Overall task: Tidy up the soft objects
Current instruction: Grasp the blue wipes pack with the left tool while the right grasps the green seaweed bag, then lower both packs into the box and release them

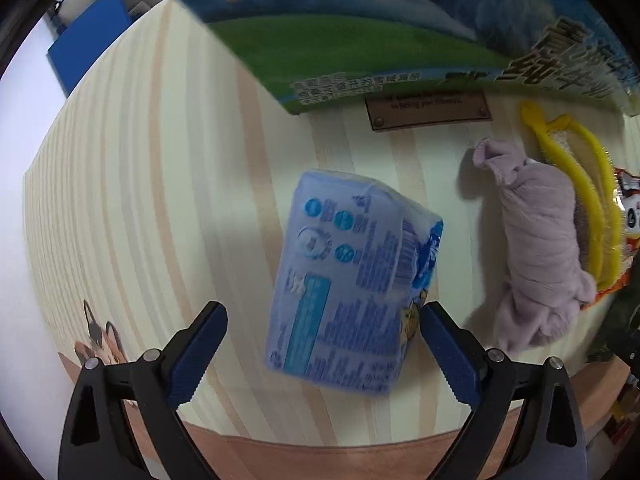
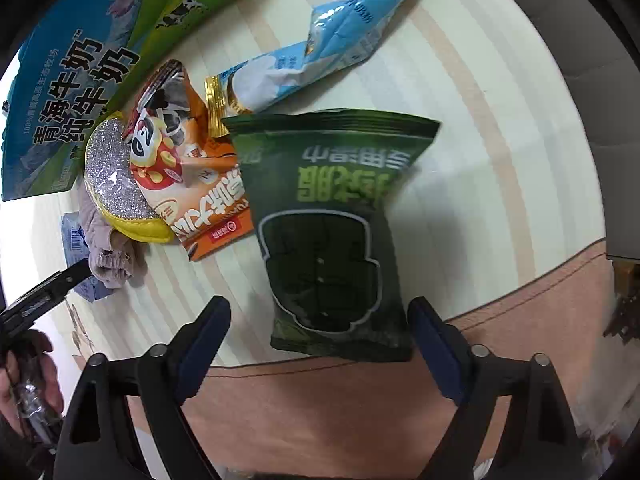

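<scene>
While the milk carton [image 1: 360, 20] is cut off at the far edge of the striped surface [image 1: 140, 200], the blue tissue pack [image 1: 352, 280] lies between the spread fingers of the left claw [image 1: 322, 332]. The green pouch [image 2: 332, 220] overhangs the near edge, flanked by the parted right claw [image 2: 320, 330]. The lilac cloth [image 1: 536, 248] half hides a yellow scrubber [image 1: 580, 184].

The large blue-and-green printed milk carton [image 1: 400, 32] is cropped by the upper frame edge. The silver glittery yellow-rimmed pad [image 2: 110, 176] is partly covered by the orange snack packet [image 2: 188, 168].
</scene>
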`<state>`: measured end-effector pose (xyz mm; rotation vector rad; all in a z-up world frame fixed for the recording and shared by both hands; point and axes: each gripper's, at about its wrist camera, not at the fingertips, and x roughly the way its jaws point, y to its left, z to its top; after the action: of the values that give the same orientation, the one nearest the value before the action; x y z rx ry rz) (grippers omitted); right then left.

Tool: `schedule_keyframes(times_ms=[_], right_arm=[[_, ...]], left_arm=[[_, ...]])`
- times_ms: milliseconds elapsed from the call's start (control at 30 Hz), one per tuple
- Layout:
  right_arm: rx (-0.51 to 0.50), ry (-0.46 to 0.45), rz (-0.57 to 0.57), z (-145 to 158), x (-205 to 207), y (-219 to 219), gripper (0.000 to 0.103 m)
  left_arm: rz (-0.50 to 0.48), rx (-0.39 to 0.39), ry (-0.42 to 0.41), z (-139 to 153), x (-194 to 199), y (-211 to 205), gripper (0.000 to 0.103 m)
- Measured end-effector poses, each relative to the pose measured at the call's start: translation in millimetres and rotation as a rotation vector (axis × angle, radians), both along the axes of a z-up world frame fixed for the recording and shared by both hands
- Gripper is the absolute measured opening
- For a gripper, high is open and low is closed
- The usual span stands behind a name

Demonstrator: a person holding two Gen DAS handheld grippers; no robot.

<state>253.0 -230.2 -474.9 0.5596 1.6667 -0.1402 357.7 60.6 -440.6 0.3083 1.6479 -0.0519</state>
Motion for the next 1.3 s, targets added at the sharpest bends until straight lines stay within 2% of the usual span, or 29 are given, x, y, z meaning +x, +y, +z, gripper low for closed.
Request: schedule_keyframes(times_ms=[33,67,100,167,233,300,367,533,633,767,900,1000,1067,1167,1300], right_arm=[[-0.006,0.002,0.006,-1.4,0.2,1.1,0.086],[-0.014,0.007,0.012,-3.1,0.7,3.7,0.082],[-0.020,0.013,0.021,-4.4,1.2,6.0,0.081],[-0.037,0.014,0.037,-7.2,0.3,12.1,0.073],[-0.049,0.015,0.062,-5.9,0.0,15.9,0.063],[-0.052,0.009,0.071,-2.9,-1.3,18.0,0.058],[-0.062,-0.003,0.089,4.4,-2.5,21.6,0.050],[-0.023,-0.028,0.120,30.0,-12.6,34.0,0.045],[0.025,-0.070,0.144,58.5,-17.7,39.9,0.043],[0.068,-0.153,0.187,109.3,-10.0,45.3,0.041],[0.106,-0.243,0.219,165.0,18.2,38.7,0.041],[0.125,-0.318,0.236,209.5,49.0,32.0,0.041],[0.132,-0.353,0.242,228.3,74.4,28.5,0.041],[0.104,-0.381,0.252,240.5,115.2,23.6,0.041],[0.041,-0.351,0.285,229.9,174.9,19.5,0.041]], left_arm=[[0.000,-0.009,-0.002,-1.1,0.6,-1.8,0.090],[0.004,-0.020,0.005,-2.4,1.5,-3.6,0.074],[0.019,-0.043,0.017,-3.9,3.2,-6.7,0.065],[0.043,-0.057,0.016,-3.3,6.6,-9.5,0.053],[0.055,-0.063,0.002,0.1,5.5,-12.9,0.046],[0.075,-0.079,-0.001,4.1,-2.6,-16.0,0.041],[0.101,-0.093,0.000,8.8,-9.4,-15.9,0.039],[0.155,-0.154,-0.036,39.9,-42.5,-16.1,0.039],[0.189,-0.238,-0.065,72.3,-62.4,-22.8,0.039],[0.193,-0.340,-0.139,131.9,-61.7,-46.1,0.039],[0.169,-0.422,-0.218,195.8,-29.5,-43.8,0.039],[0.154,-0.441,-0.249,219.1,12.5,-41.9,0.039],[0.142,-0.428,-0.260,225.4,42.9,-43.5,0.039],[0.143,-0.413,-0.243,218.2,83.0,-45.6,0.039],[0.189,-0.394,-0.167,184.6,147.7,-47.2,0.039]])
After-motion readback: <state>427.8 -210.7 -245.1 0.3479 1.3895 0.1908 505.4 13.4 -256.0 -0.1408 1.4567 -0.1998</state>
